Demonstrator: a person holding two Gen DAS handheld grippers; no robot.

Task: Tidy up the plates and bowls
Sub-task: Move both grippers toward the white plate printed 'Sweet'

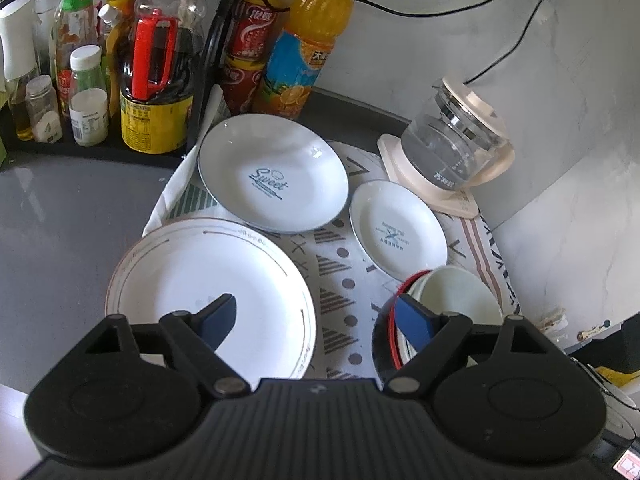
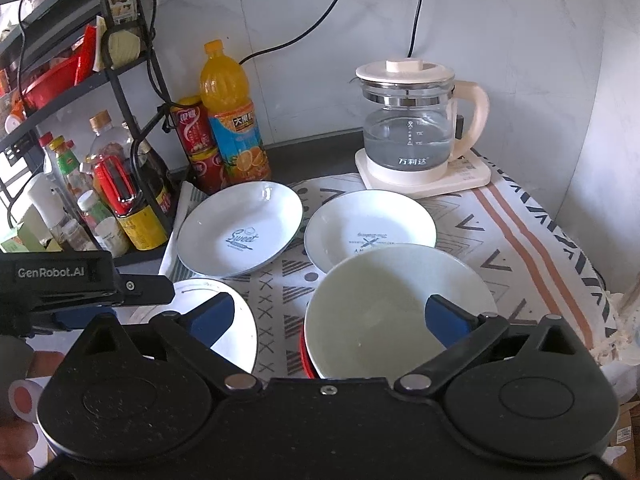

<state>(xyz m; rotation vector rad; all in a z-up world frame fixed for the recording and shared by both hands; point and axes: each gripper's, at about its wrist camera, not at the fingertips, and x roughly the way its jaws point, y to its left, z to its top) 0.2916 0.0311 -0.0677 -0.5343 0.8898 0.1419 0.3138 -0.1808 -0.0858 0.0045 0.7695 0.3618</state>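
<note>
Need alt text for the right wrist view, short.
The open right claw hovers over a white bowl on a patterned cloth. Behind it lie a "Sweet" plate and a smaller plate, with a glass kettle at the wall.

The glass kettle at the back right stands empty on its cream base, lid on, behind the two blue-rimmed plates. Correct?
Not quite: the glass kettle is not empty. The right wrist view shows clear water in its lower part. The rest holds: lid on, standing on its cream base, behind the Sweet plate and the smaller blue-rimmed plate.
</note>
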